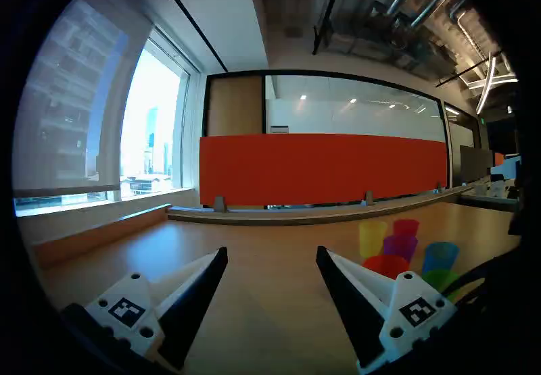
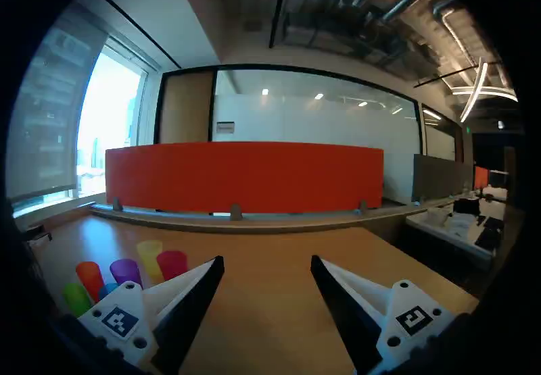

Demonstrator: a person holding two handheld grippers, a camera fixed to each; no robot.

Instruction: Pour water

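Left tool (image 1: pixel 271 249) spread, right tool (image 2: pixel 266 259) spread, cups (image 1: pixel 400 245) nearby

The cups (image 1: pixel 400 245) stand in a bunch on the table (image 1: pixel 270 287) (close together). Behind them, a screen (image 1: pixel 324 169) stands along the table's far edge. A window (image 1: pixel 152 132) is on the left.

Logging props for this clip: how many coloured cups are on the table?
6, clustered on the table: yellow cup and pink cup at the back, purple cup in the middle, red cup, blue cup and green cup nearest. More could hide behind them.
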